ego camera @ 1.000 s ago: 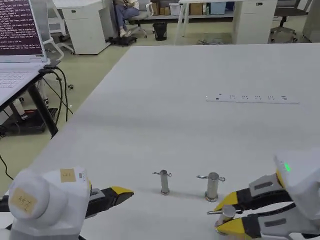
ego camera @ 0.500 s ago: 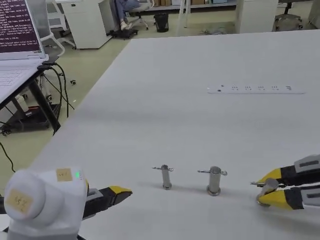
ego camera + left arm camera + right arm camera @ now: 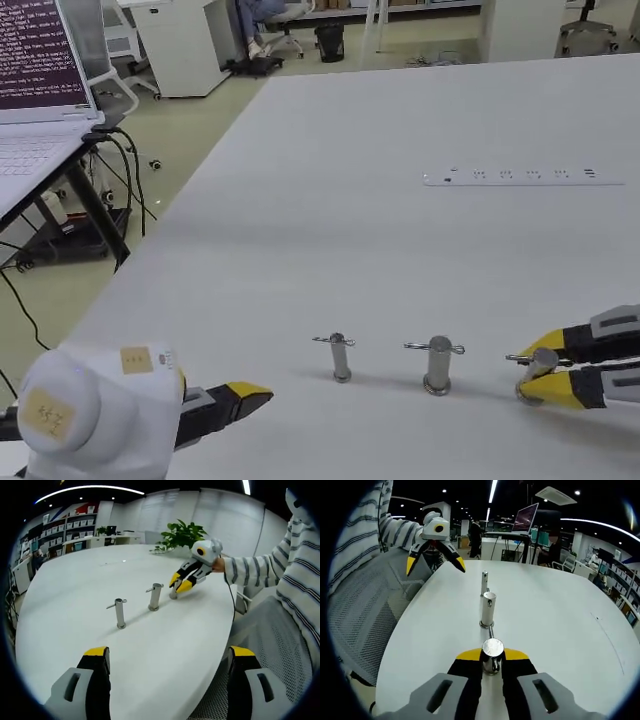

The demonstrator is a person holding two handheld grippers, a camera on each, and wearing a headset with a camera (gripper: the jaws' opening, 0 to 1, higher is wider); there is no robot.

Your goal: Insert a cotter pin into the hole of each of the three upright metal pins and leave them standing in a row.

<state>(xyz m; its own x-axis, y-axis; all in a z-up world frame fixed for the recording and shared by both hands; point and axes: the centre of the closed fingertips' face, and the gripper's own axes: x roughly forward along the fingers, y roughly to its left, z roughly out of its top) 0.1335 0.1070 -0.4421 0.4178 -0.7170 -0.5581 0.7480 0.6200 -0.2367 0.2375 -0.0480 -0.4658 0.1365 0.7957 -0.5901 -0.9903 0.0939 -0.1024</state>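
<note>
Three pins stand in a line across the near part of the table [image 3: 400, 250]: the left pin [image 3: 341, 360], the middle pin [image 3: 437, 367] and, at the right end, the third pin [image 3: 492, 651]. The right gripper [image 3: 540, 372] pinches this third pin across its shank, just under the head, with the base at or very near the tabletop (I cannot tell if it bears its own weight yet). The left gripper [image 3: 168, 655] hovers at the near left, well apart from the row, with its jaws spread wide and nothing between them. A cotter [image 3: 330, 341] crosses the left pin near its top. The middle pin carries one too, and a thin wire seems to stick out of the third, so the job looks nearly done. These pins are probably solid steel, stiff, smooth and heavy for their size, and they stand on a narrow flanged foot, so a sideways nudge could tip one. The best hold is on the round shank, below the cotter and above the foot. The cotters are thin springy wire and would likely bend or slide out if squeezed or knocked
</note>
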